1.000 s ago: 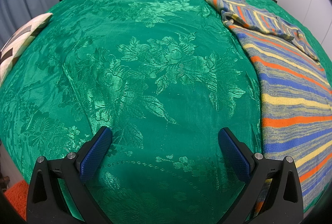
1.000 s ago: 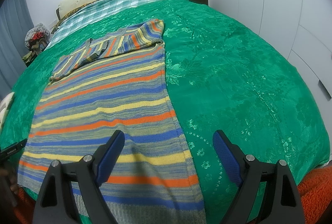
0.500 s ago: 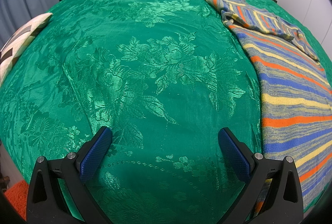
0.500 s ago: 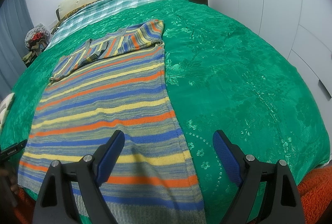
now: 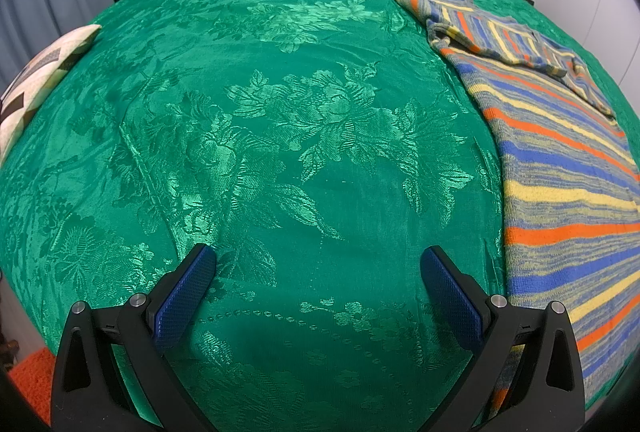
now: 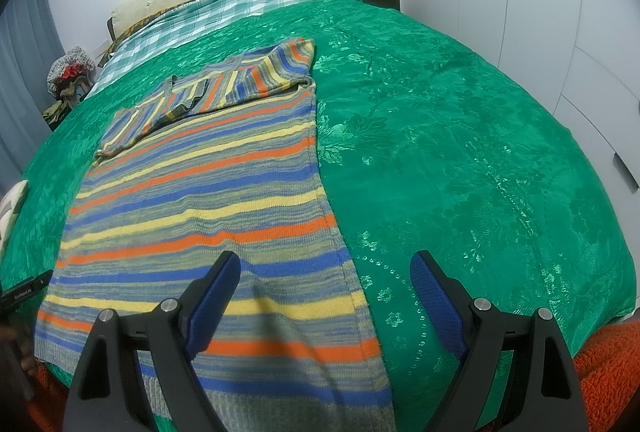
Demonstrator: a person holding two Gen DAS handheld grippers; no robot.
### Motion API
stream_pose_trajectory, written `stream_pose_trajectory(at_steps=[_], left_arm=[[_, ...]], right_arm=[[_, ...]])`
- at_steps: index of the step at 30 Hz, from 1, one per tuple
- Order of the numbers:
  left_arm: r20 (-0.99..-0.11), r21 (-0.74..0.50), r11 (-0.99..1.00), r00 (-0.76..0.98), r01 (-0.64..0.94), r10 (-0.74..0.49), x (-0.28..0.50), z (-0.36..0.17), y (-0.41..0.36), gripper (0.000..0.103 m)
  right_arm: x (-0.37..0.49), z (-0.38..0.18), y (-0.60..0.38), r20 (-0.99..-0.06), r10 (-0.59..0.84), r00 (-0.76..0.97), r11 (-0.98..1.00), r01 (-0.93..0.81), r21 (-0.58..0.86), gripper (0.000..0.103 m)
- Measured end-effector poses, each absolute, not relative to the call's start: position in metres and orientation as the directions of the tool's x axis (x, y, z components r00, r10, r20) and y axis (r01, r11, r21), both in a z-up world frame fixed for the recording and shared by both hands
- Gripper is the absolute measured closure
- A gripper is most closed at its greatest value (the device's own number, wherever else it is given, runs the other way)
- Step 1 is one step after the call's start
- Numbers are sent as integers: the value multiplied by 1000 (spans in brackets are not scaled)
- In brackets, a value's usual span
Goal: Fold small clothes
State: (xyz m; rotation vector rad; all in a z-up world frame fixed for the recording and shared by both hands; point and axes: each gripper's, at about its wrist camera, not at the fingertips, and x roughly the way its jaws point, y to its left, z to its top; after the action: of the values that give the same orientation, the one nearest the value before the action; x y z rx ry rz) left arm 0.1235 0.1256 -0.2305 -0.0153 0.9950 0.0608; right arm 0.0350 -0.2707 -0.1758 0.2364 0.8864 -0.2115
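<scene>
the striped sweater (image 6: 208, 192) lies flat on the green bed cover (image 5: 280, 136), sleeves already folded across its far end. left hand-held gripper (image 5: 316, 272) and right hand-held gripper (image 6: 324, 272) hover wide open and empty above the near edge, positioned for grasping the hem.

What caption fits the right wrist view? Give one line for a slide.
Open right gripper poised above the near hem of a striped sweater laid flat, sleeves folded in, on a green bedspread.
</scene>
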Motion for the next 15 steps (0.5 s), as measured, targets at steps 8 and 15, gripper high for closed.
stream_pose_trajectory(at_steps=[8, 15], left_arm=[[-839, 15, 998, 543, -58, 44, 123, -230, 126, 0], [-838, 15, 998, 543, -57, 44, 123, -230, 126, 0]], right_arm=[[35, -174, -270, -784, -86, 615, 952, 282, 117, 17], [35, -174, -271, -783, -86, 616, 952, 284, 118, 17]])
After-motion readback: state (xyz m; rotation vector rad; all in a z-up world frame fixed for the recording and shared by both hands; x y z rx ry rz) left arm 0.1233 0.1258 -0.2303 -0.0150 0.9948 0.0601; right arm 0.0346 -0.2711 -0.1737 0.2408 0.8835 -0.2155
